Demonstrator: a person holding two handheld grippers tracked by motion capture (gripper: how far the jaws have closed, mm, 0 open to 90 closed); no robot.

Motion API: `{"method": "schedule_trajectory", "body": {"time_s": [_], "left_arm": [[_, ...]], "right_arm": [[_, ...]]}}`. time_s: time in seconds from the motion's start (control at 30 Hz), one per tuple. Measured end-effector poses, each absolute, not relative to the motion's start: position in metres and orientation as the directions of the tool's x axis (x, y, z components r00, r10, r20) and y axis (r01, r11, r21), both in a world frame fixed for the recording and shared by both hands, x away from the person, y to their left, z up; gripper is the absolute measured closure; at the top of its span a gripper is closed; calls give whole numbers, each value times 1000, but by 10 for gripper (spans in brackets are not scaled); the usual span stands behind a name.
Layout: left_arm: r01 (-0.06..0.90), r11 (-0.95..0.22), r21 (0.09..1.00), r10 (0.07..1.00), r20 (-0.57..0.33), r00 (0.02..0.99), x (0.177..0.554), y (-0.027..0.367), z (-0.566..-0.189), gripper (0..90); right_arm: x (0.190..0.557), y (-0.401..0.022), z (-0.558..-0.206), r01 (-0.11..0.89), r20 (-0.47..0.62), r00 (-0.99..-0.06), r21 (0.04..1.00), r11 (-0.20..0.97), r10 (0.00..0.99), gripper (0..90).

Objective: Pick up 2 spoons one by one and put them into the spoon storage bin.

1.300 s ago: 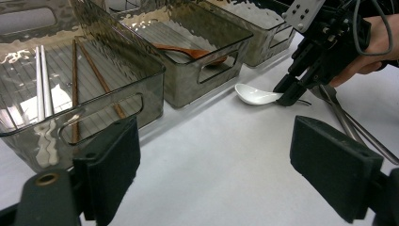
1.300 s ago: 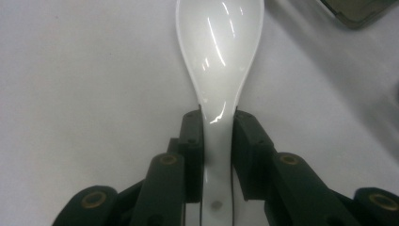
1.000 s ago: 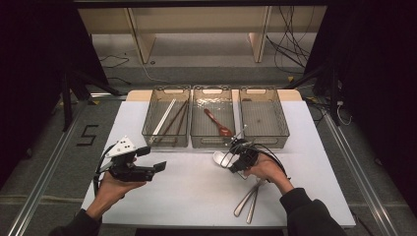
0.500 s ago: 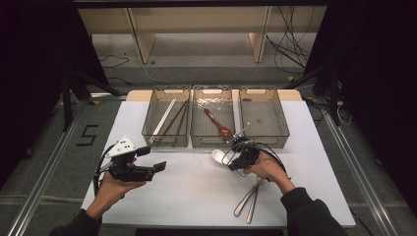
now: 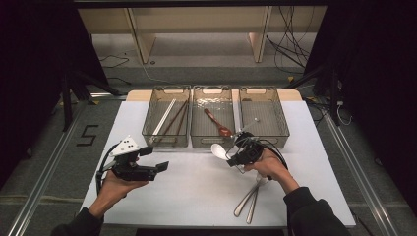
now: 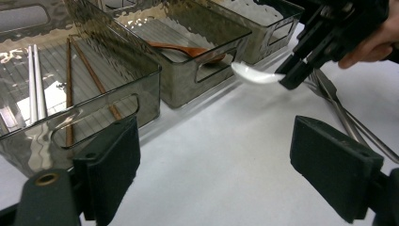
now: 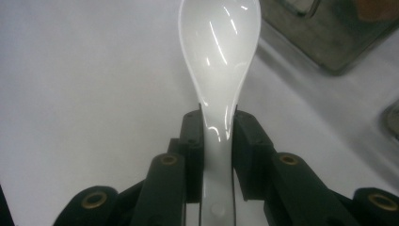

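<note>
My right gripper (image 5: 235, 158) is shut on the handle of a white ceramic spoon (image 5: 218, 150), whose bowl sticks out to the left just above the table in front of the middle bin. In the right gripper view the black pads clamp the white spoon (image 7: 219, 61) on both sides. The left gripper view shows the spoon (image 6: 254, 74) held off the table by the right gripper (image 6: 291, 77). My left gripper (image 5: 160, 167) hovers over the table's left part, jaws wide open with nothing between them.
Three clear bins stand at the back: the left bin (image 5: 165, 139) holds chopsticks, the middle bin (image 5: 211, 140) a brown wooden spoon (image 5: 218, 123), the right bin (image 5: 284, 132) looks bare. Metal cutlery (image 5: 252, 195) lies on the white table by my right forearm.
The right gripper with the white spoon has shifted slightly up and toward the bins. The left gripper has stayed in place.
</note>
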State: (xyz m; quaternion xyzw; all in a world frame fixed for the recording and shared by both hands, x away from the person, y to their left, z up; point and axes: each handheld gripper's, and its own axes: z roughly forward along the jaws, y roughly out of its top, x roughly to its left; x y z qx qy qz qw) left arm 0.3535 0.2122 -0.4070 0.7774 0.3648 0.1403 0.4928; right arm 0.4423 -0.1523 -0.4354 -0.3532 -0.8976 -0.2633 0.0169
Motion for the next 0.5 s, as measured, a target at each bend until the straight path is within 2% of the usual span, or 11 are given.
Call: {"method": "schedule_trajectory", "body": {"time_s": [0.23, 0.5], "left_arm": [[427, -239, 872, 710, -143, 690, 352, 216, -406, 161], [423, -237, 875, 710, -141, 690, 352, 216, -406, 161]], "right_arm": [[443, -154, -410, 623, 191, -746, 539, 568, 637, 755], [458, -155, -398, 637, 173, -713, 565, 524, 679, 755]]}}
